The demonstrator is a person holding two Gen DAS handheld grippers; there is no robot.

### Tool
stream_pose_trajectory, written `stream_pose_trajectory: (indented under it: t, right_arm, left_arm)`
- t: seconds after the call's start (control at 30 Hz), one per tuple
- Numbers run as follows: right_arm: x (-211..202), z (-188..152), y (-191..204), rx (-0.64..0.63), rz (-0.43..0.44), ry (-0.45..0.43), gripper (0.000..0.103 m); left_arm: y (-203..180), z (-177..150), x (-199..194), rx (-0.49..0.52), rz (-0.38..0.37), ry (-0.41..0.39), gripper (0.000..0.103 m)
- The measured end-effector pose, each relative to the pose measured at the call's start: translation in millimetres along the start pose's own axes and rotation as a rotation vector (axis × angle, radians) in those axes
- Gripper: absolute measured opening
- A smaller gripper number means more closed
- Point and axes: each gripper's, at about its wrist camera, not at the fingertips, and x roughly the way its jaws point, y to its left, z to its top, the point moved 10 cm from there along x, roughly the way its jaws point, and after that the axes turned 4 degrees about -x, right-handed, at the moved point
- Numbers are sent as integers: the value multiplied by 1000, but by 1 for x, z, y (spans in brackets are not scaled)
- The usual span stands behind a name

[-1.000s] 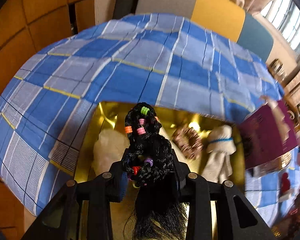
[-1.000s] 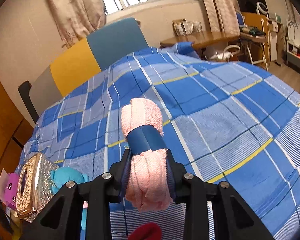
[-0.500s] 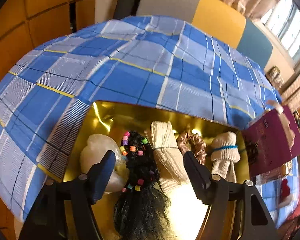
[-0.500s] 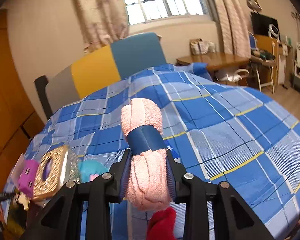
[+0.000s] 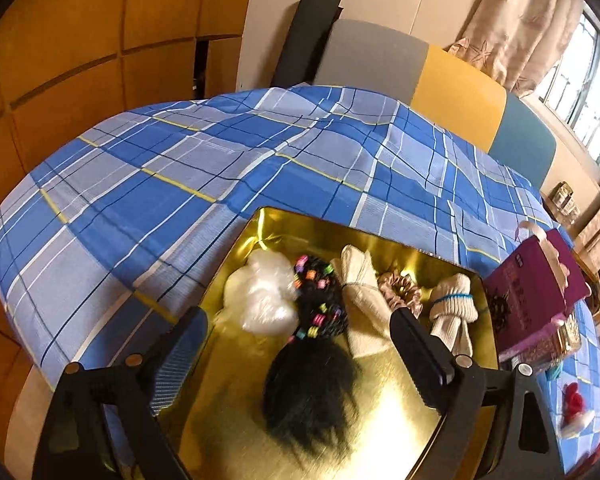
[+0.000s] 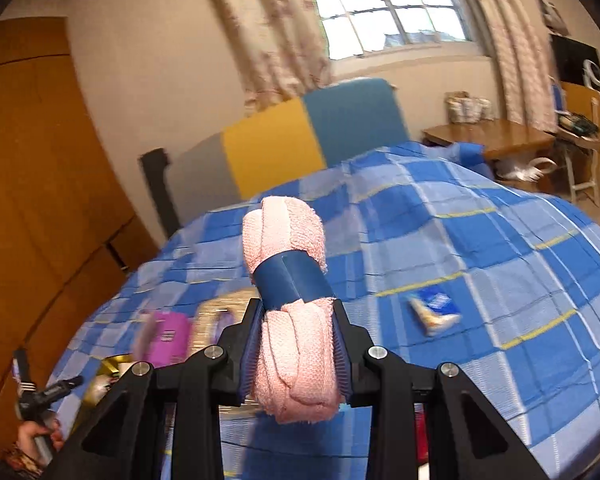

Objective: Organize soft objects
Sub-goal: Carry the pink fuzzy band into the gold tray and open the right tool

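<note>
A gold tray (image 5: 404,412) lies on the blue plaid bed. In it lie a white fluffy ball (image 5: 260,300), a black hairpiece with coloured beads (image 5: 312,364), a cream cloth roll (image 5: 360,292), a pinkish scrunchie (image 5: 400,292) and a white sock roll with a blue band (image 5: 454,308). My left gripper (image 5: 296,318) hovers over the tray with its jaws opening wide. The hairpiece lies loose between the fingers, and neither pad touches it. Above the bed, my right gripper (image 6: 297,308) is shut on a pink towel roll with a blue band (image 6: 284,232).
A purple box (image 5: 536,292) stands at the tray's right edge, with a gold tissue box (image 6: 216,316) beside it. A small blue and white packet (image 6: 436,308) lies on the plaid cover. A padded headboard (image 6: 272,152) and a wooden desk (image 6: 488,136) are behind. A hand (image 6: 36,436) shows at lower left.
My left gripper has opened and let go of the hairpiece, which now lies in the tray, and has drawn back. My right gripper has risen with the pink towel roll.
</note>
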Motion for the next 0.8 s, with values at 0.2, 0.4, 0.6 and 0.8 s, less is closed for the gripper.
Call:
stream_pose_trajectory:
  t: [0.2, 0.4, 0.6, 0.8]
  right_arm:
    - [6, -6, 99, -107, 162, 26, 32]
    - [31, -50, 198, -218, 320, 133, 32]
    - [67, -122, 278, -317, 432, 302, 32]
    - [91, -199, 345, -360, 514, 478, 32]
  left_arm:
    - [27, -7, -16, -44, 23, -19, 94]
    - [55, -6, -29, -76, 73, -50, 94]
    - [84, -6, -42, -109, 110, -76, 94]
    - [115, -2, -58, -182, 135, -108, 94]
